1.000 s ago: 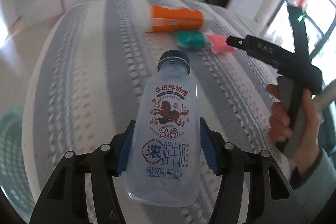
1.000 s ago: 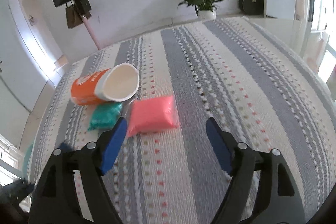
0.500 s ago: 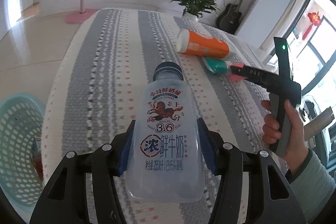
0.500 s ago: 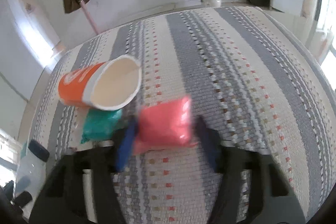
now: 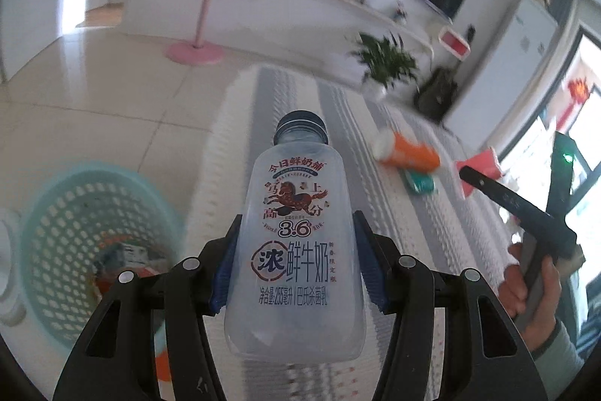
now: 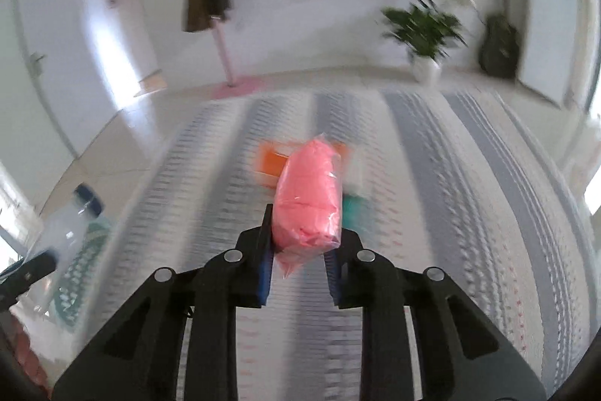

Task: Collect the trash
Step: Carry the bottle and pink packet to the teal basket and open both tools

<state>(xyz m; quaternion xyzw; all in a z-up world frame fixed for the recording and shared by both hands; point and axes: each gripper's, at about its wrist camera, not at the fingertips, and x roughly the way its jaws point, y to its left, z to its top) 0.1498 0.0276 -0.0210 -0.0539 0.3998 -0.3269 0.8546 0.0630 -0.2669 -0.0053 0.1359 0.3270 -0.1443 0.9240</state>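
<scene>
Down on the floor at the left sits a green basket (image 5: 75, 250) with some rubbish in it. Next to it, above the striped rug (image 5: 413, 232), the left gripper (image 5: 296, 262) clamps an empty milk bottle (image 5: 296, 250). Further right, an orange cup (image 5: 413, 153) and a green packet (image 5: 420, 181) lie on the rug. The right gripper (image 6: 300, 247) squeezes a pink packet (image 6: 308, 198), lifted clear.

Striped rug (image 5: 424, 224), orange cup (image 5: 409, 153) lying sideways, teal packet (image 5: 420, 181) beside it
</scene>
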